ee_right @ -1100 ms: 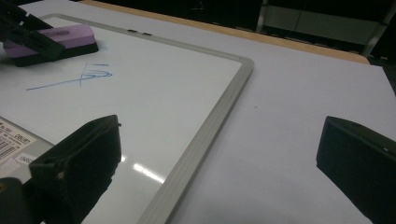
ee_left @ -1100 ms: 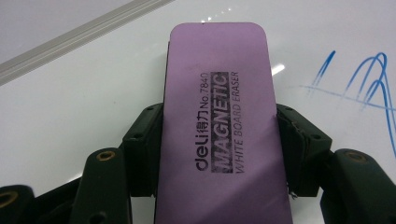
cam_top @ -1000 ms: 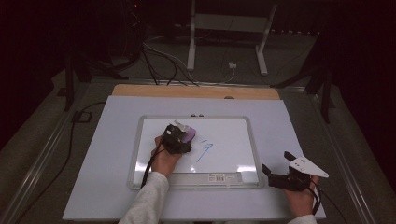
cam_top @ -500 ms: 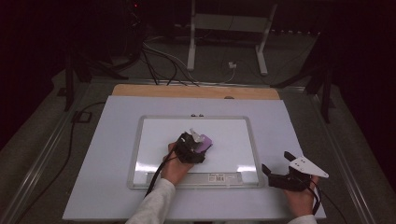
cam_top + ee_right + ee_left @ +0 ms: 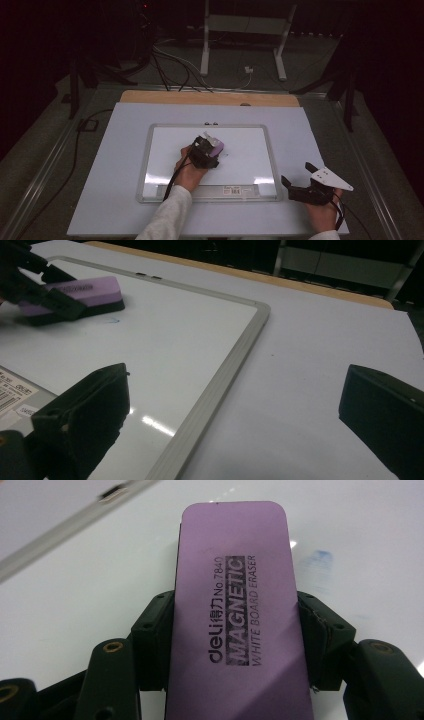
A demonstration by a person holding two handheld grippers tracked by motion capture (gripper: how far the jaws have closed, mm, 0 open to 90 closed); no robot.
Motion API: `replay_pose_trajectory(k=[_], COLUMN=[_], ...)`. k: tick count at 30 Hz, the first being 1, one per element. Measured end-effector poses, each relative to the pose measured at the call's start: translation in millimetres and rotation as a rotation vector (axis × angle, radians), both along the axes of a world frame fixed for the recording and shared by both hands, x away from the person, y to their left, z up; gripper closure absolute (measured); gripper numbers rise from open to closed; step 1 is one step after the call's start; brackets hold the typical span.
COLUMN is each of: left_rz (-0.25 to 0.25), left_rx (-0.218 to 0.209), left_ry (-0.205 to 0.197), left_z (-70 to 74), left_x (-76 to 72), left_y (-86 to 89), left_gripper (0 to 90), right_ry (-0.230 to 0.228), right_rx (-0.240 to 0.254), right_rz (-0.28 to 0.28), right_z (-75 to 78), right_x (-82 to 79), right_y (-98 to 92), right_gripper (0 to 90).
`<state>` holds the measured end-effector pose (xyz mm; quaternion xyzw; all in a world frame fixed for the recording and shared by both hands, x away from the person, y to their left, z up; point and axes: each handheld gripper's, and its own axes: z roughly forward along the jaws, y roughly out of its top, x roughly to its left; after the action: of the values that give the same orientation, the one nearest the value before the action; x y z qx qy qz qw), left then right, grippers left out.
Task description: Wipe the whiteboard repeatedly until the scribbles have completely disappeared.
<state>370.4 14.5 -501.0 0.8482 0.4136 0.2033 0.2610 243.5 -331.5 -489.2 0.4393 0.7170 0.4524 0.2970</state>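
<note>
Fingers (image 5: 320,645) of the left gripper (image 5: 206,152) pinch the purple eraser (image 5: 235,610) across its long sides on the whiteboard (image 5: 250,150); looks light, rigid-backed, slick, so mid-length hold suits it; right gripper (image 5: 300,189) spread, idle.

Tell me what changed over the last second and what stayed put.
The left gripper, shut on the purple eraser, slid it across the whiteboard toward the person's right and slightly nearer them. The blue marks seen there a second ago are mostly gone; a faint smudge remains beside the eraser. The right gripper stayed open, off the board's right edge, and the whiteboard did not move.
</note>
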Motion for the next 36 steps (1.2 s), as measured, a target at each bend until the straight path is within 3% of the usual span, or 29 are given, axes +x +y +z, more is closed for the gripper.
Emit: replay_pose_trajectory(k=[3, 6, 10, 18, 22, 26, 29, 31, 36], left_rz=[0.037, 0.036, -0.006, -0.167, -0.191, -0.145, -0.103, -0.065, 0.012], left_rx=[-0.005, 0.016, -0.002, -0.014, -0.007, -0.009, 0.019, 0.061, 0.061], left_ry=[0.014, 0.002, 0.019, 0.052, 0.052, 0.039, 0.034, 0.017, 0.031], left_z=[0.3, 0.7, 1.1, 3.0, 3.4, 2.3, 3.2, 4.2, 4.4], left_x=[9.0, 8.6, 4.1, -20.8, -22.6, -14.9, -6.1, 0.0, 13.0], left_y=[2.9, -1.0, -7.2, -33.8, -36.7, -33.3, -28.6, -23.9, -5.1], left_gripper=[41.4, 41.4, 41.5, 41.5, 41.5, 41.5, 41.5, 41.5, 41.5], right_ry=[-0.001, 0.001, 0.002, 0.002, 0.002, 0.001, 0.001, -0.001, -0.003], right_rx=[-0.001, -0.001, -0.005, -0.004, -0.006, -0.006, -0.004, -0.003, -0.001], right_rz=[0.0, 0.002, 0.005, 0.003, 0.004, 0.003, 0.0, -0.001, -0.005], right_z=[-0.1, -0.1, -0.7, -0.7, -0.7, -0.5, -0.3, -0.1, 0.1], right_x=[0.3, 0.4, 1.1, 1.2, 1.3, 1.1, 0.9, 0.6, 0.4], right_y=[-0.6, 0.1, 1.5, 0.9, 1.0, 0.5, -0.4, -1.1, -2.2], right_gripper=[0.0, 0.0, 0.0, 0.0, 0.0, 0.0, 0.0, 0.0, 0.0])
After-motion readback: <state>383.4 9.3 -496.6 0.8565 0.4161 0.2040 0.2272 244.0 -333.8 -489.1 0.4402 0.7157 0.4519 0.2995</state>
